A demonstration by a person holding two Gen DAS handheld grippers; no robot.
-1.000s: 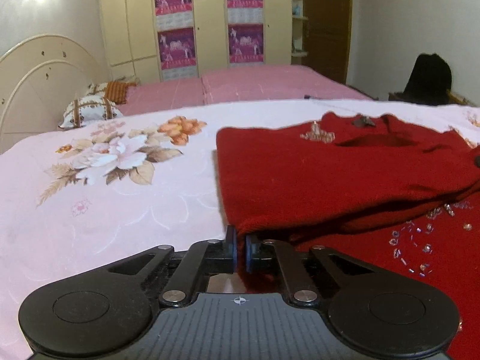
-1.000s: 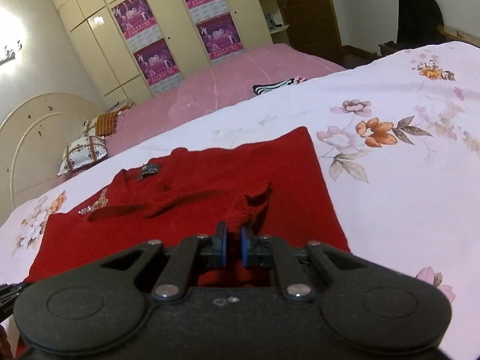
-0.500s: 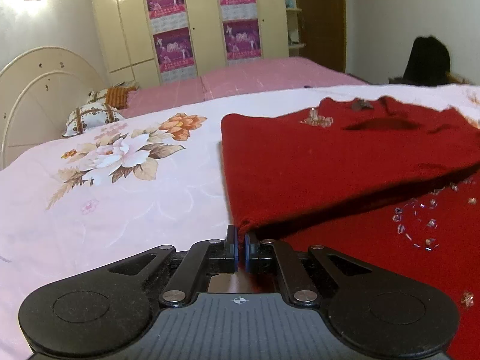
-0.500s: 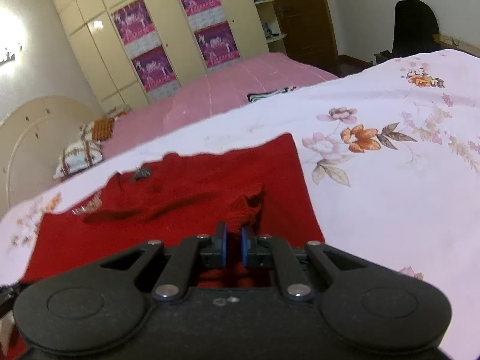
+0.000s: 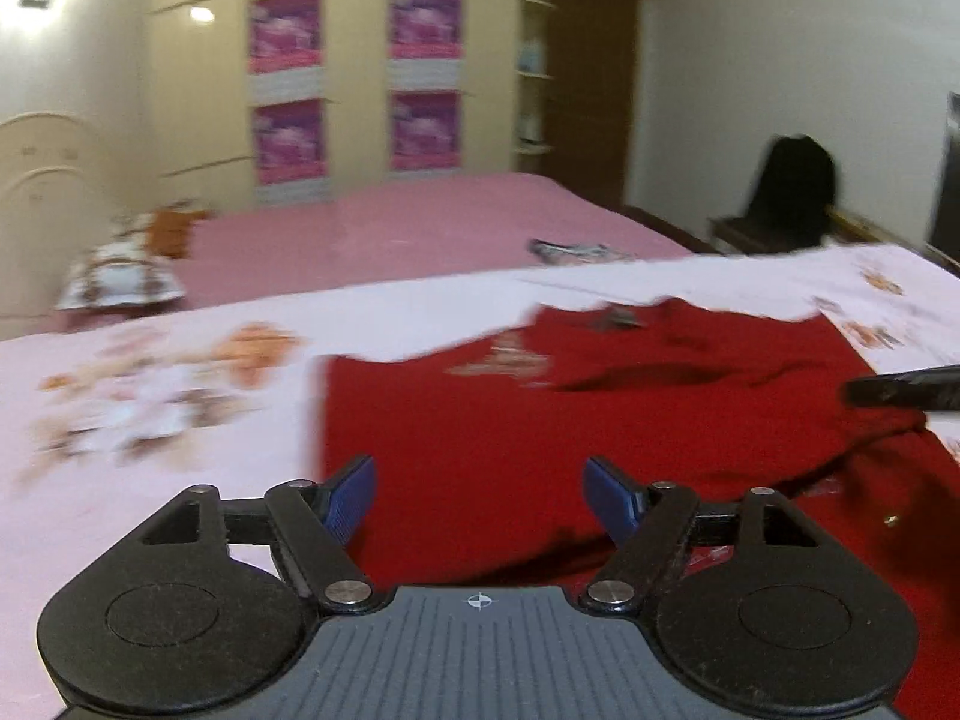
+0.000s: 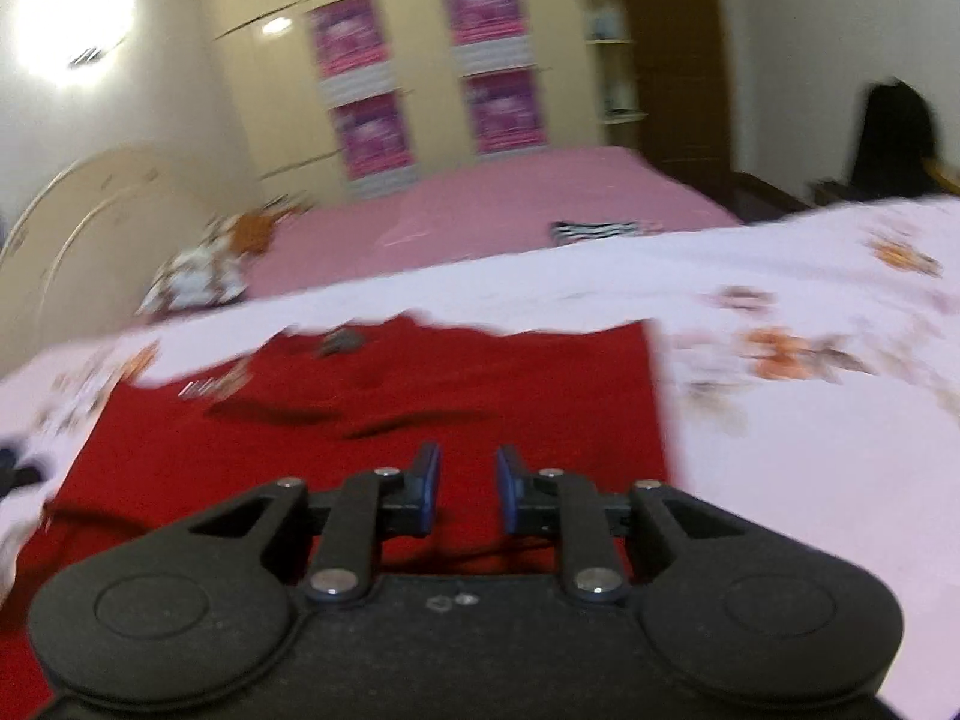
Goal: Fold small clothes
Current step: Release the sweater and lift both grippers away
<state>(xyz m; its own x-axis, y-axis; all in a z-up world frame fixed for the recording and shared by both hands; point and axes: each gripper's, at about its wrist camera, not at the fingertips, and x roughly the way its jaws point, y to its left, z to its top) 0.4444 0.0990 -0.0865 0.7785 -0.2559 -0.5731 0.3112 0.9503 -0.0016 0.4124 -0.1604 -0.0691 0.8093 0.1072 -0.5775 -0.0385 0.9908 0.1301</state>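
A red knitted sweater [image 5: 600,420] with bead trim lies folded over on the floral white bedsheet [image 5: 150,480]; it also shows in the right wrist view [image 6: 390,432]. My left gripper [image 5: 479,492] is open and empty above the sweater's near left part. My right gripper [image 6: 467,489] is open, with a narrower gap, and empty above the sweater's near right part. A black finger of the right gripper [image 5: 900,393] shows at the right edge of the left wrist view. Both views are blurred by motion.
A second bed with a pink cover [image 5: 390,228] stands behind, with pillows [image 5: 120,282] and a striped cloth [image 6: 600,231] on it. Cream wardrobes with pink posters [image 5: 354,90] line the back wall. A black bag [image 5: 792,192] sits at the right.
Both grippers have opened and let go of the sweater's folded edge. Both have lifted and drawn back; the folded layer now lies flat.
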